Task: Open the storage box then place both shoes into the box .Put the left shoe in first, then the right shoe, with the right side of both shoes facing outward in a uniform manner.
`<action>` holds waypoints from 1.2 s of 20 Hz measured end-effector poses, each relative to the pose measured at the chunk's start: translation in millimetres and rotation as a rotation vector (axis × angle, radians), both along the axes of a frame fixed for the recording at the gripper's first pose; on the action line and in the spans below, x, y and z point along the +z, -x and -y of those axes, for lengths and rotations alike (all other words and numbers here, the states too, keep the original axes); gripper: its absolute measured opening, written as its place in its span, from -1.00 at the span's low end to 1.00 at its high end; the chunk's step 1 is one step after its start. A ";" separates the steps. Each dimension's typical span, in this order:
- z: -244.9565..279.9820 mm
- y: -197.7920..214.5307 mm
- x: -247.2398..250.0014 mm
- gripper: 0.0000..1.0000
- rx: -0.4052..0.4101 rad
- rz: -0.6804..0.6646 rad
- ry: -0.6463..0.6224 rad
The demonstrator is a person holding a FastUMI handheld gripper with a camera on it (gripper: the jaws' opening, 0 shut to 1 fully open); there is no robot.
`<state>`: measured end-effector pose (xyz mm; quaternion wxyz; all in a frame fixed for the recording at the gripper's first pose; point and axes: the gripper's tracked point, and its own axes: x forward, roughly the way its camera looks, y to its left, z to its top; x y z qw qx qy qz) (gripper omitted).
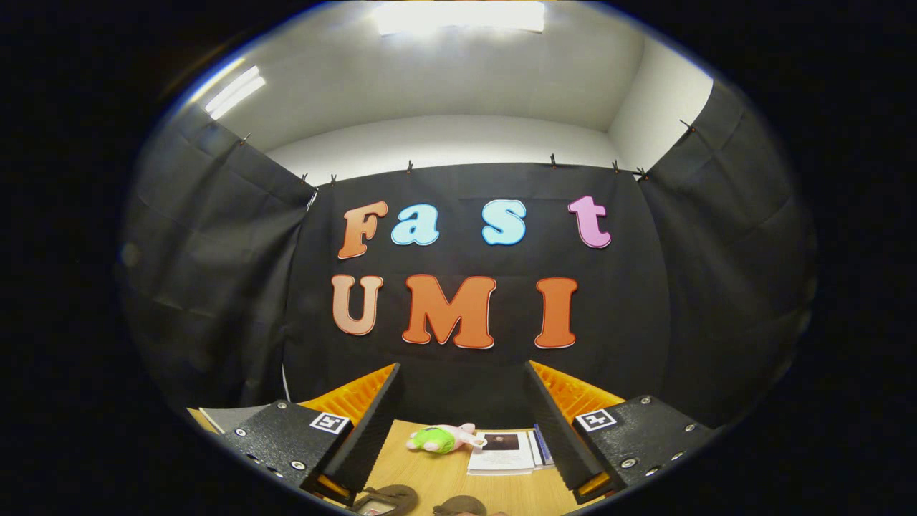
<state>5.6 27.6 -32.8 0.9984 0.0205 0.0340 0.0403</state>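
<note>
The gripper [462,430] is held level and high, looking at the booth wall more than at the work, with its two fingers spread wide and nothing between them. That open, raised stance suits a start: judged from this, nothing of the task is yet in hand.

Between the fingers lies the wooden tabletop [430,480]. Beyond the fingertips, at about 12 o'clock from the gripper, a small green-and-pink plush toy [440,438] lies on its side; just beside it, toward 1 o'clock, rests a stack of printed sheets or booklets [503,453]. Neither belongs to the task.

Down at 6 o'clock, close under the gripper, two dark rounded shapes peek in: one with a looped strap [390,498] and another [460,506] just beside it. They may be the shoes, but too little shows to tell left from right. I cannot pick out the storage box here; the gripper likely needs to tip downward to find it.
</note>
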 end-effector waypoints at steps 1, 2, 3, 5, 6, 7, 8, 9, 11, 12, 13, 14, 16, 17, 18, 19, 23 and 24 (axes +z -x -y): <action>-6.1 0.9 -5.9 0.98 0.017 -0.016 -0.005; -11.2 1.3 -10.3 0.97 0.034 -0.028 -0.008; -17.6 1.3 -14.1 0.98 0.051 -0.037 -0.011; -33.8 3.3 -23.9 0.98 0.090 -0.053 -0.018; -43.5 3.8 -29.6 0.98 0.114 -0.066 -0.026; -54.2 4.7 -37.4 0.98 0.142 -0.087 -0.037; -64.5 5.2 -46.0 0.98 0.167 -0.114 -0.051; -75.3 6.3 -55.5 0.98 0.193 -0.144 -0.070; -98.4 8.1 -73.9 0.98 0.249 -0.214 -0.118; -108.2 9.2 -84.7 0.98 0.275 -0.255 -0.145; -118.1 8.9 -95.7 0.97 0.296 -0.301 -0.169; -127.0 10.2 -108.2 0.98 0.311 -0.351 -0.186; -145.2 13.1 -127.6 0.98 0.352 -0.424 -0.215; -155.9 15.3 -137.1 0.98 0.374 -0.455 -0.229; -164.5 18.2 -146.3 0.98 0.397 -0.492 -0.243; -175.0 20.7 -157.8 0.98 0.414 -0.529 -0.260; -207.4 34.5 -182.4 0.98 0.486 -0.684 -0.359; -213.2 36.0 -187.9 0.98 0.499 -0.716 -0.381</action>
